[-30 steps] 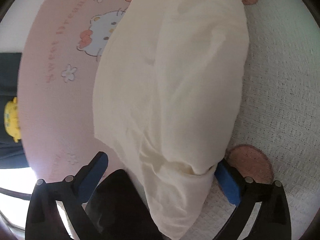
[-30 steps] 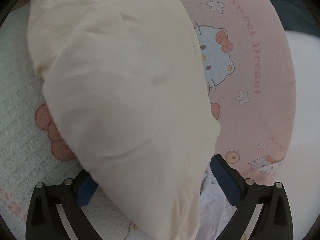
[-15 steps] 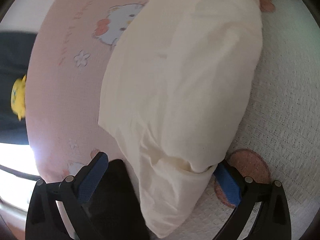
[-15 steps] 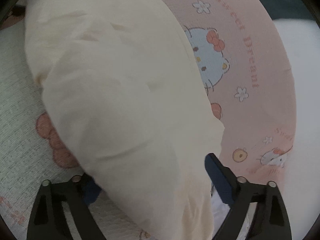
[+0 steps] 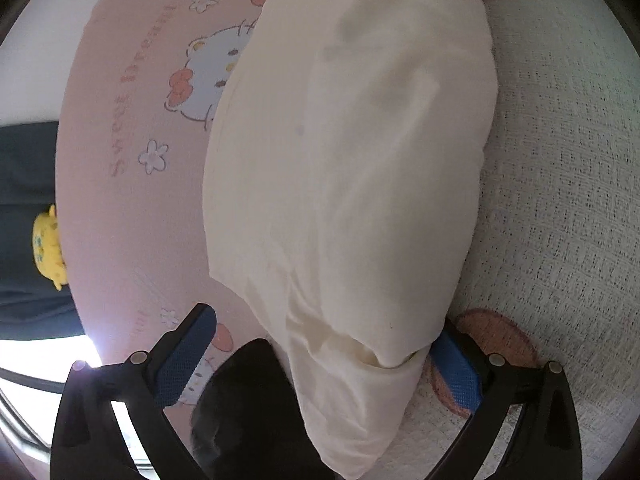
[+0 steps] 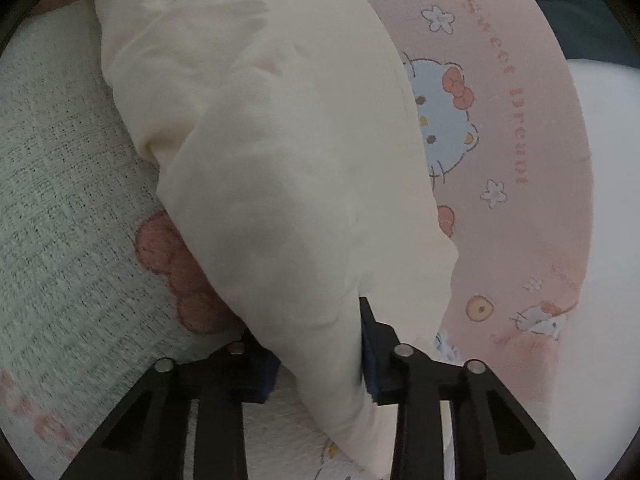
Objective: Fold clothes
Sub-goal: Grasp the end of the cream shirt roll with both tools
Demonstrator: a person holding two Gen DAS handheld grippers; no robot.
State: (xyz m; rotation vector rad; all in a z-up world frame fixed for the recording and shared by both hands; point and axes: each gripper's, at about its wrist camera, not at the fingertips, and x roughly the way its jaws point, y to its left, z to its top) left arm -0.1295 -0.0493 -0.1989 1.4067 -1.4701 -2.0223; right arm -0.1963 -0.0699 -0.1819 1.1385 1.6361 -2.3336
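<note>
A cream garment point(image 5: 352, 160) lies folded in a long bundle across a pink blanket and a white knitted one. In the left wrist view its near end droops between the fingers of my left gripper point(image 5: 324, 360), which is open wide; the cloth brushes the right blue pad point(image 5: 456, 364) and stays apart from the left pad. In the right wrist view the other end of the cream garment point(image 6: 272, 168) runs down between the jaws of my right gripper point(image 6: 316, 360). Those jaws are closing, and both blue pads pinch the bunched cloth.
The pink blanket point(image 5: 132, 208) has a cartoon cat print. The white knitted blanket point(image 5: 560, 200) carries brownish-pink patches. A dark rounded shape point(image 5: 248, 400) sits under my left gripper. A yellow toy point(image 5: 48, 244) rests on dark fabric at the left edge.
My right gripper's jaws have gone from wide open to narrow, squeezing the garment's end, and it has edged forward and down. The left gripper stays open, hardly moved.
</note>
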